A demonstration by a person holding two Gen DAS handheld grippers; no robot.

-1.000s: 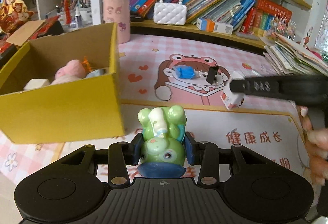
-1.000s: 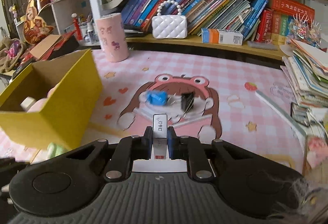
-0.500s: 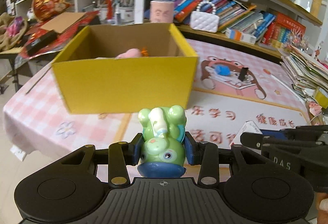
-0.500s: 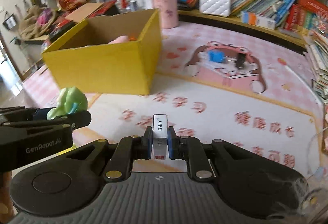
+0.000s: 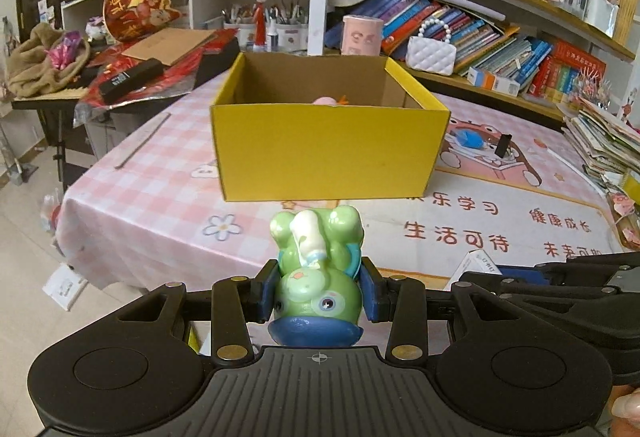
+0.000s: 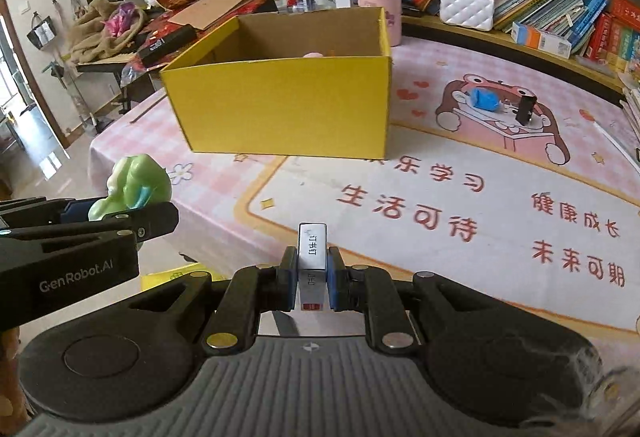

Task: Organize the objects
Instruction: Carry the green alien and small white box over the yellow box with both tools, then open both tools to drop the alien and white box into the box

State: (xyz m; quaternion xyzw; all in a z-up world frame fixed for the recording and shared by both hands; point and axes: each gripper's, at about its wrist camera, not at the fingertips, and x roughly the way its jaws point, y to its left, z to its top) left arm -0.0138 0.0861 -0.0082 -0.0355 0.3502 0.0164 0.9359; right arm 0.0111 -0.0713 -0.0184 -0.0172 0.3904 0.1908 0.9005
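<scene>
My left gripper (image 5: 318, 291) is shut on a green toy figure (image 5: 316, 277) with a blue base, held off the table's near edge. It also shows in the right wrist view (image 6: 132, 185). My right gripper (image 6: 312, 277) is shut on a small white staple box (image 6: 313, 259), to the right of the left one. An open yellow cardboard box (image 5: 326, 153) stands ahead on the table, with a pink toy (image 5: 326, 101) just showing inside. A blue object (image 6: 482, 101) and a black binder clip (image 6: 525, 108) lie far right on the mat.
A pink checked cloth and cartoon mat (image 6: 460, 205) cover the table. Bookshelves with books, a white purse (image 5: 430, 55) and a pink cylinder (image 5: 360, 35) line the back. A stack of papers (image 5: 604, 141) sits at the right edge. A cluttered side table (image 5: 120, 77) is left.
Both grippers have pulled back from the table toward its near edge, still holding their objects. The yellow box is now straight ahead and farther off.
</scene>
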